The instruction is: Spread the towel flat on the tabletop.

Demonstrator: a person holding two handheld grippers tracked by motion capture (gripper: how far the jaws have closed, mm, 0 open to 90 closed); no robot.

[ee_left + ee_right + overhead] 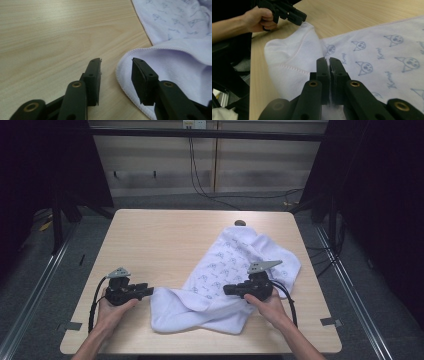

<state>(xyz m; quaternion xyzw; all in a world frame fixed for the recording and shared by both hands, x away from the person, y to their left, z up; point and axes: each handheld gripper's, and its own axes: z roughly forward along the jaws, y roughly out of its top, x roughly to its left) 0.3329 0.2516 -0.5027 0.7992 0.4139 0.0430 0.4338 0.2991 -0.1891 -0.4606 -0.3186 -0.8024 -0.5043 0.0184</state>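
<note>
We've got the pale wooden table [165, 240] under us, sitting inside a dark bay, and it is the biggest thing in play. Across its right half sprawls the white towel [235, 270], printed with small blue faces and lettering, running from about one o'clock near the far edge down to six o'clock near our own edge, rumpled and folded over on itself at the near end. Seen from the right gripper view, that same towel [374, 62] lies flat with its print up, while a plain white fold humps up at ten o'clock.

On to our hands. Our left hand [112, 312] sits at seven o'clock on the table, our right hand [270, 306] at five o'clock, resting on the cloth.

Now the tools. The left gripper [145, 291] lies level, pointing toward three o'clock at the towel's near corner. Along its own jaws in the left gripper view, the left gripper [116, 72] stands moderately apart, with the hemmed edge of the towel [175, 62] lying just beyond the gap; the pads press on nothing. The right gripper [227, 290] points toward nine o'clock over the middle of the cloth. In its own view the right gripper [329, 62] has its jaws squeezed nearly together, a pinch of white fabric caught between the pads.

Smallest of all, a dark round spot [240, 223] sits at the table's far edge, twelve o'clock of the towel.
</note>
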